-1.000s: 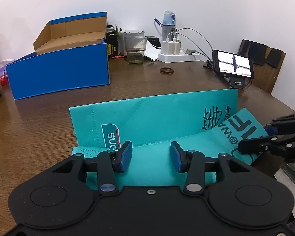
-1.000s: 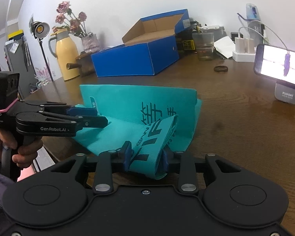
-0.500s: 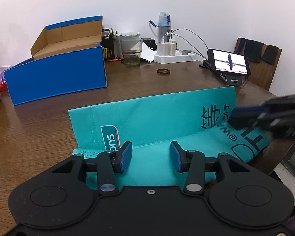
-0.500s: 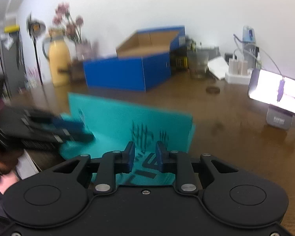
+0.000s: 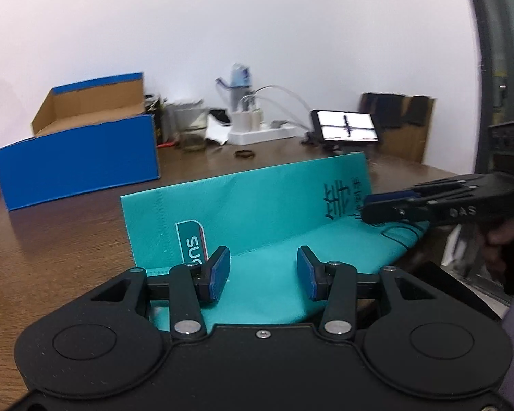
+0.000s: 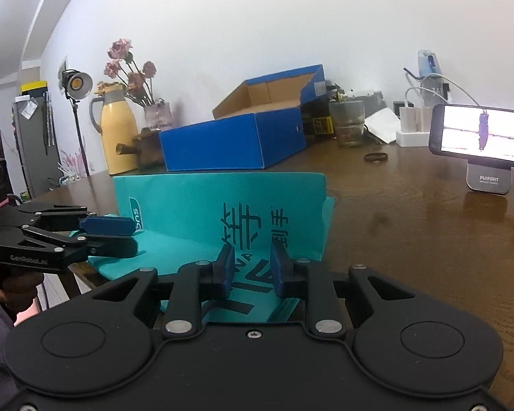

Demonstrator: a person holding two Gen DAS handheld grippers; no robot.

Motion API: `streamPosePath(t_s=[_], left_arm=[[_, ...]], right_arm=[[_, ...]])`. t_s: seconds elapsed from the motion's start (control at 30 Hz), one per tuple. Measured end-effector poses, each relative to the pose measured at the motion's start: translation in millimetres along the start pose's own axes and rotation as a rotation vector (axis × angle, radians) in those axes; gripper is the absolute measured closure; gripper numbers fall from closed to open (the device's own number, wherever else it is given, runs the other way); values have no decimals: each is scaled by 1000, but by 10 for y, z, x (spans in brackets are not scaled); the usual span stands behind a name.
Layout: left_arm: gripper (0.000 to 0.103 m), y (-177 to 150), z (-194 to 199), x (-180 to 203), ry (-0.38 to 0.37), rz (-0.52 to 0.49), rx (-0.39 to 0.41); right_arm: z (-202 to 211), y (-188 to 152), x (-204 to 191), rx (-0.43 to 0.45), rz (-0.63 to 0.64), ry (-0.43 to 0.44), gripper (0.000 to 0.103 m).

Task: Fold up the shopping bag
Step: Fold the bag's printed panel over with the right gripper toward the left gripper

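Observation:
A teal shopping bag point(image 5: 257, 205) lies at the near edge of the wooden table point(image 5: 51, 239), its far half standing up as a flap point(image 6: 205, 205). My left gripper point(image 5: 263, 270) hovers open over the bag's flat near part, close to the left end, with nothing between its pads. In the right wrist view the left gripper point(image 6: 133, 236) reaches in from the left. My right gripper point(image 6: 252, 270) sits over the bag's right end, fingers a narrow gap apart, the flat printed fabric showing between them. From the left wrist view the right gripper point(image 5: 363, 207) points at the flap's printed end.
An open blue cardboard box point(image 6: 236, 147) stands behind the bag. A phone on a stand point(image 6: 483, 137), a glass point(image 6: 347, 121), a power strip point(image 5: 257, 130) and a black ring point(image 6: 375, 157) sit further back. A yellow jug point(image 6: 114, 137) stands at the left.
The printed strap that stood up between the right gripper's fingers now lies flat on the bag. That gripper has moved forward over the bag's right end. The left gripper stays open and tilted up slightly.

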State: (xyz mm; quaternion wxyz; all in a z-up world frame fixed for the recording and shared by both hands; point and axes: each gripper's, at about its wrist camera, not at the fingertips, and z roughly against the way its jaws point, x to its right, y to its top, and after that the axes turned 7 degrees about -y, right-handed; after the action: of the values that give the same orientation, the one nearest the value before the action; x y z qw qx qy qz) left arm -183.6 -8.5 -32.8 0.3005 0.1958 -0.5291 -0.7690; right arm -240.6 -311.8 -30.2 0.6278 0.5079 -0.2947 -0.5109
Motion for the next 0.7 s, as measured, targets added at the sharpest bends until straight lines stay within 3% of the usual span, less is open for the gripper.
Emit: streamPosePath(t_s=[0.23, 0.3, 0.37, 0.47, 0.53, 0.63, 0.7], left_arm=[[56, -38, 105, -97, -120, 6, 4], [55, -24, 129, -103, -146, -1, -11], [55, -23, 142, -89, -151, -10, -23], [55, -26, 139, -49, -138, -21, -27], [55, -33, 141, -53, -137, -17, -26], [55, -37, 150, -73, -147, -15, -28], [54, -40, 153, -101, -160, -17, -28]], right_arm=[[147, -28, 138, -12, 42, 154, 78], [187, 14, 126, -37, 85, 204, 72], [219, 72, 80, -63, 140, 257, 48], [259, 89, -49, -86, 246, 306, 27], [305, 55, -148, -85, 352, 325, 21], [369, -43, -278, -70, 533, 315, 19], [387, -51, -271, -64, 532, 310, 23]])
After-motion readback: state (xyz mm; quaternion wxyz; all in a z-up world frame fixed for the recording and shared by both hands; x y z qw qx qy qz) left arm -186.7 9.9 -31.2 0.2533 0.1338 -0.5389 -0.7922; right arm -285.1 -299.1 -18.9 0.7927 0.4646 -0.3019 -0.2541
